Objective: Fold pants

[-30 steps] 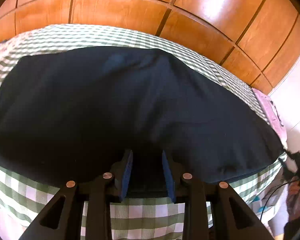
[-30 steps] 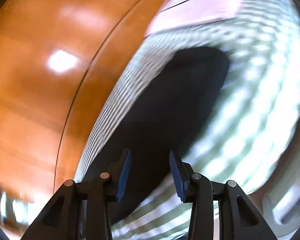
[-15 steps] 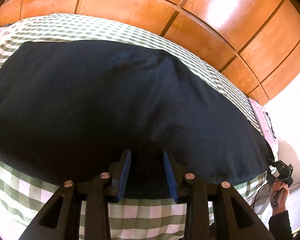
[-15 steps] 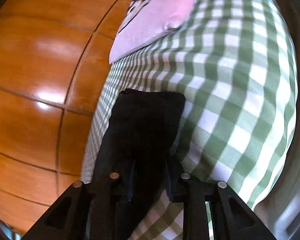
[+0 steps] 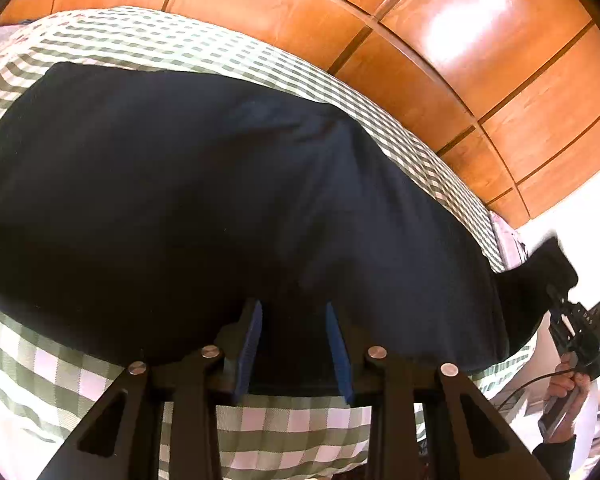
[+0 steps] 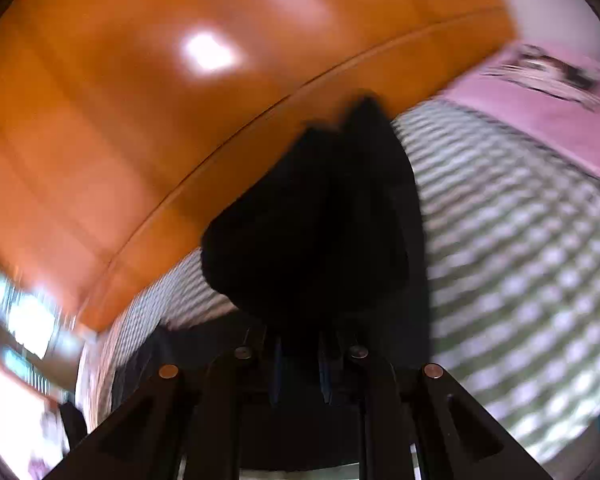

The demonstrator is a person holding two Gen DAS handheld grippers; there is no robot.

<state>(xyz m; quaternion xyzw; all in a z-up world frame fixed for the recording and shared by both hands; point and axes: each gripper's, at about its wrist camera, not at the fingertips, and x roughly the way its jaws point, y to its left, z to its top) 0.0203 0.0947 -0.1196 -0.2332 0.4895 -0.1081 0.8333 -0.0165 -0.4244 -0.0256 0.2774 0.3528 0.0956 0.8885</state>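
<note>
The dark navy pants (image 5: 220, 200) lie spread across the green-and-white checked bed cover (image 5: 292, 428). My left gripper (image 5: 294, 312) sits at their near edge, its blue pads apart, with fabric between them. In the right wrist view, my right gripper (image 6: 298, 344) is shut on the pants' leg end (image 6: 324, 220) and holds it lifted off the bed, the cloth bunched and hanging over the fingers. That same lifted end shows at the far right of the left wrist view (image 5: 540, 276), with the right gripper (image 5: 580, 328) below it.
A glossy wooden wall of panels (image 5: 460, 60) runs behind the bed. A pink pillow (image 6: 540, 104) lies at the bed's head. The checked cover (image 6: 520, 260) stretches to the right of the lifted cloth. The right wrist view is motion-blurred.
My right gripper has shut on the leg end and lifted it off the bed, swinging upward. My left gripper has stayed at the pants' near edge, pads still apart.
</note>
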